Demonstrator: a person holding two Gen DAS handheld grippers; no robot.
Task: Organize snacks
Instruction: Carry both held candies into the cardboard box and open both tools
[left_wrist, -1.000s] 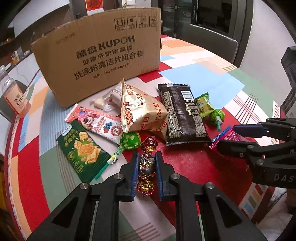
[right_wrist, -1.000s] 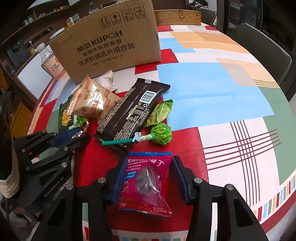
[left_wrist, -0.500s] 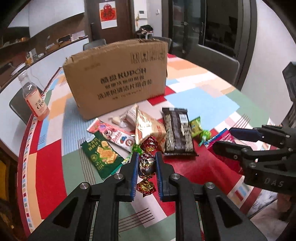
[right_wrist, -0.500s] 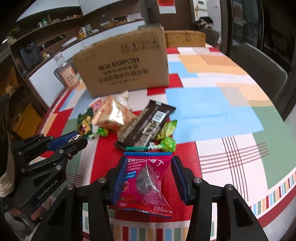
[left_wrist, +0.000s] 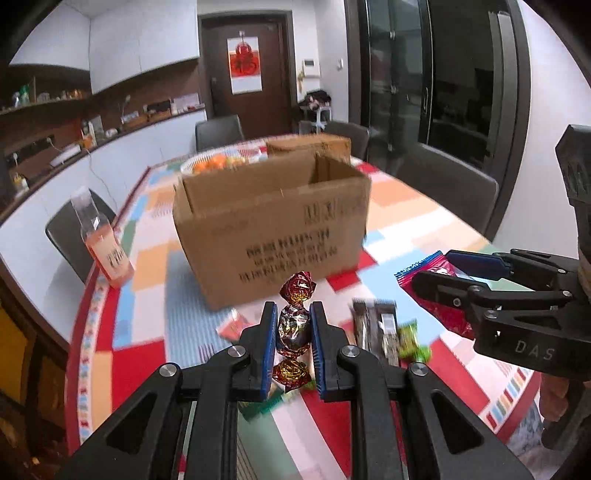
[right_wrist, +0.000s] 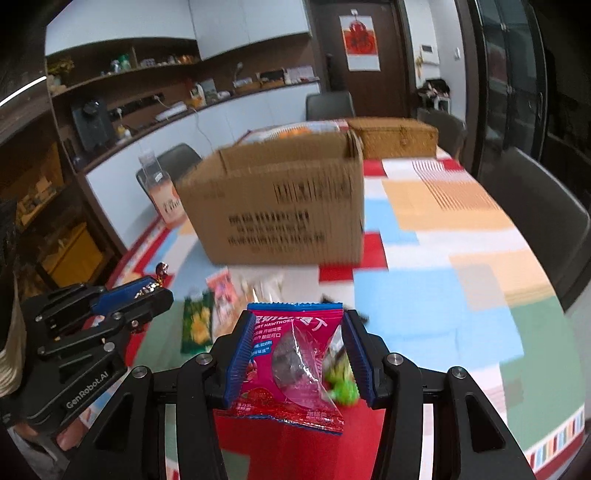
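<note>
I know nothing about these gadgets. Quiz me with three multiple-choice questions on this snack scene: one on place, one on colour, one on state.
1. Where is the cardboard box?
A. on the patterned table
B. on a chair
C. on the floor

2. What colour is the hawthorn snack packet?
A. pink-red
B. yellow
C. white

3. What is the left gripper doing?
A. hanging open
B. clamping a foil-wrapped candy string
C. lying flat on the table

Answers: 1 A, it stands on the table; 2 A, the wrapper in the right gripper is pink-red; 3 B, its jaws press the middle candy.
</note>
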